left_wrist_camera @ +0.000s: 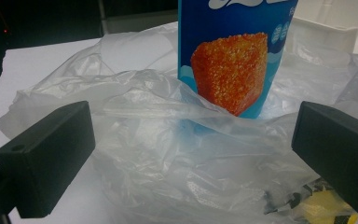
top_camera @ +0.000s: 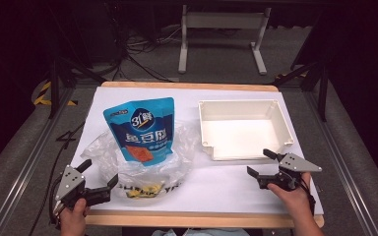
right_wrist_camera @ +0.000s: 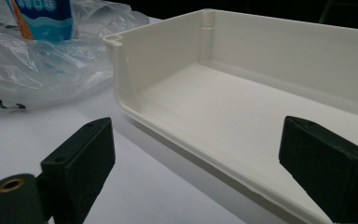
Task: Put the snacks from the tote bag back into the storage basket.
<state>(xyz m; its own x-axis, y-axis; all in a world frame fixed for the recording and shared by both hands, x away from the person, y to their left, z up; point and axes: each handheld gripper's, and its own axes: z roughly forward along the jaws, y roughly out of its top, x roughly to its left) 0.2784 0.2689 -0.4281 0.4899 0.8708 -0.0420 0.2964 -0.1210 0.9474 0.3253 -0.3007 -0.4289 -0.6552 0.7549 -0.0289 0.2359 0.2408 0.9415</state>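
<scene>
High view looks down on a blue pouch (top_camera: 141,129) that lies partly inside a clear plastic bag (top_camera: 142,164) on the left part of the table. The pouch has white letters and a picture of an orange cube on it. Its top end points to the far side. The bag is crumpled, and something yellow shows through it at the near edge.

Just near and left of the bag is the left gripper (top_camera: 98,173). Its jaws are wide apart and hold nothing. In the left gripper view the bag (left_wrist_camera: 177,154) sits between the two black jaws, but they do not press on it, and the pouch (left_wrist_camera: 230,56) stands up behind it.

On the right part of the table is a white tray (top_camera: 211,129) with low walls. Just near it is the right gripper (top_camera: 262,163), with its jaws spread wide and nothing in them. In the right gripper view the tray (right_wrist_camera: 158,51) is close in front of the jaws.

All of this rests on a white sheet (top_camera: 216,184) that covers a wooden table (top_camera: 187,219). Around the table the floor (top_camera: 24,147) is grey. Far behind it the room is dark, with black cables (top_camera: 142,54) on the floor and a white metal stand (top_camera: 221,34).
</scene>
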